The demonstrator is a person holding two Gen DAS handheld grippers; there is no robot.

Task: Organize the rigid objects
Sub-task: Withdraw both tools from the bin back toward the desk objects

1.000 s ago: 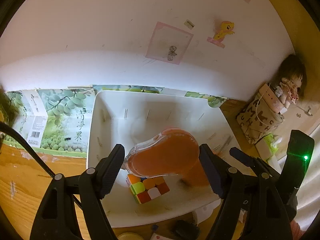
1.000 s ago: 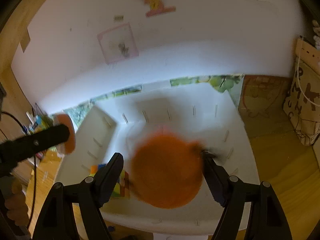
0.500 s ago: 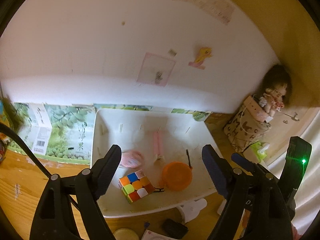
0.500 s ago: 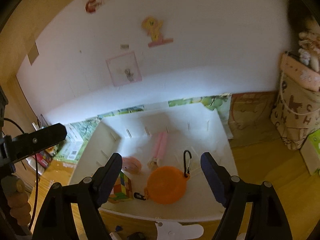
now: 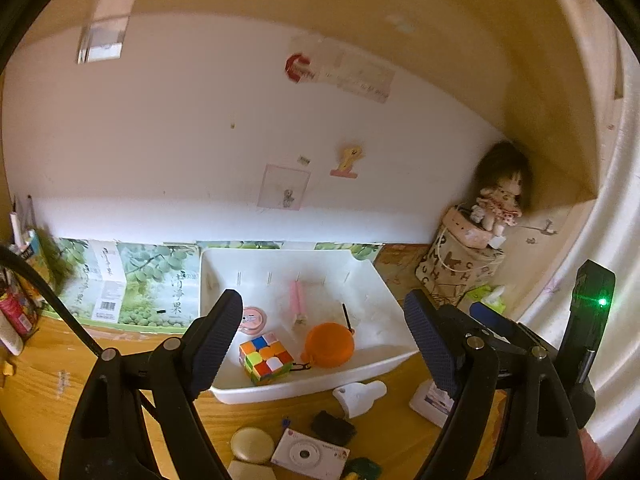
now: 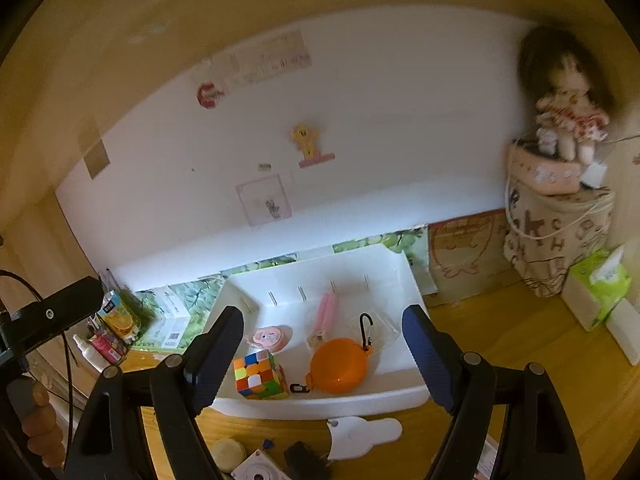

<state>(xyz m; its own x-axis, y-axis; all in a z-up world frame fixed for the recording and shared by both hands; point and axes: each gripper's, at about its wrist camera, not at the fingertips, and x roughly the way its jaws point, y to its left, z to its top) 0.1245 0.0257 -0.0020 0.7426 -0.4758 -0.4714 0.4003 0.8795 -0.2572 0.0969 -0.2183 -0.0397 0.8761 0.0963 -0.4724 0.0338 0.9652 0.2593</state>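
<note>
Left wrist, hand-held gripper angled down, empty

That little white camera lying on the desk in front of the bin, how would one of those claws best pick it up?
Probably from above, pads closing across the two long edges of the white camera. It lies flat, lens up, so only its thin sides offer parallel faces. A round compact crowds its left and a dark object sits just behind, so either gripper, both open now, should drop in steeply.

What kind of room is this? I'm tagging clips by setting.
Probably a child's bedroom or home desk nook: a doll sits on a fabric bag, cartoon stickers dot the wall, and a white bin holds small toys.
</note>
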